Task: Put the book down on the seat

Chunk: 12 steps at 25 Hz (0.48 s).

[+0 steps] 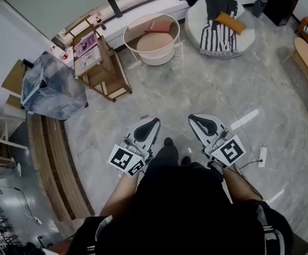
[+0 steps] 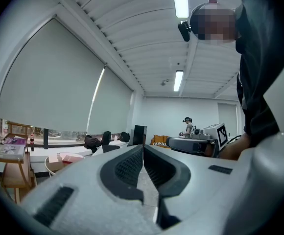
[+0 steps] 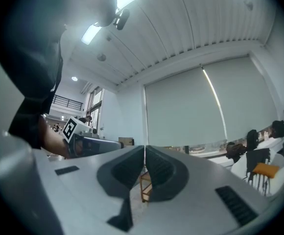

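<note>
Both grippers are held level in front of the person, side by side and well apart, above the grey stone floor point(image 1: 207, 89).

**Left gripper** point(image 1: 151, 122): the jaws are pressed together along their full length. In the left gripper view, the pads of the left gripper point(image 2: 143, 147) meet with nothing between them.

**Right gripper** point(image 1: 195, 118): the jaws are likewise pressed together. In the right gripper view, the right gripper point(image 3: 144, 148) carries nothing.

**Book** point(image 1: 161, 25): the red book lies flat on the far side of the round white side table point(image 1: 130, 41), at the far end of the room. It is well apart from both grippers and touched by neither. In the left gripper view the book point(image 2: 69, 156) shows low at the left.

**Armchair** point(image 1: 195, 20): the round white armchair stands just right of the side table. A black-and-white striped throw point(image 1: 217, 36) hangs over it, and an orange cushion point(image 1: 230, 22) lies on its far right part.

**Surroundings**: a wooden stand point(image 1: 103, 70) with magazines point(image 1: 86, 44) on top stands left of the side table. A white power strip point(image 1: 262, 156) lies on the floor at the near right.
</note>
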{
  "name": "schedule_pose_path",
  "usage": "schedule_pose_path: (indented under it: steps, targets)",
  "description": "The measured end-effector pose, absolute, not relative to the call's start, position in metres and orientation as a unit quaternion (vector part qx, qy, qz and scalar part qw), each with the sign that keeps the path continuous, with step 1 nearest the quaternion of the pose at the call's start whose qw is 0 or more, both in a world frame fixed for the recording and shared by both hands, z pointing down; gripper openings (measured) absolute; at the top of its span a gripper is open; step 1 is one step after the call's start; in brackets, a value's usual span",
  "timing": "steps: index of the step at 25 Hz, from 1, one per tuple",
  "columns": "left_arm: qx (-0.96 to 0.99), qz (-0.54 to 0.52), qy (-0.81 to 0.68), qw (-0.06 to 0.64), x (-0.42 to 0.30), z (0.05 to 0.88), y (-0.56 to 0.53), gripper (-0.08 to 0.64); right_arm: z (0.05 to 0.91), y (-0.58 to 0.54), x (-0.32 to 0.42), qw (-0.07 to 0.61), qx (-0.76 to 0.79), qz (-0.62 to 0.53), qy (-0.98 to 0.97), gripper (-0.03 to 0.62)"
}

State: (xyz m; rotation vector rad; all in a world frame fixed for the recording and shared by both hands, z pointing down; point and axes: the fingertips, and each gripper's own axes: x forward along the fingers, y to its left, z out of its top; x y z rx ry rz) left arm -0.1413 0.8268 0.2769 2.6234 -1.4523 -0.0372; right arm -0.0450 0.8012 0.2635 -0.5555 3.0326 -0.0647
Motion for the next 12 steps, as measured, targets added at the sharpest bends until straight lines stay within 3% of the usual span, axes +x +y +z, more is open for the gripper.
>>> schedule_pose_path:
  steps: [12]
  targets:
    - [0.875,-0.034,-0.475,0.086,-0.161,0.299,0.716,0.025,0.274,0.708,-0.074,-0.003,-0.160,0.003,0.987,0.029]
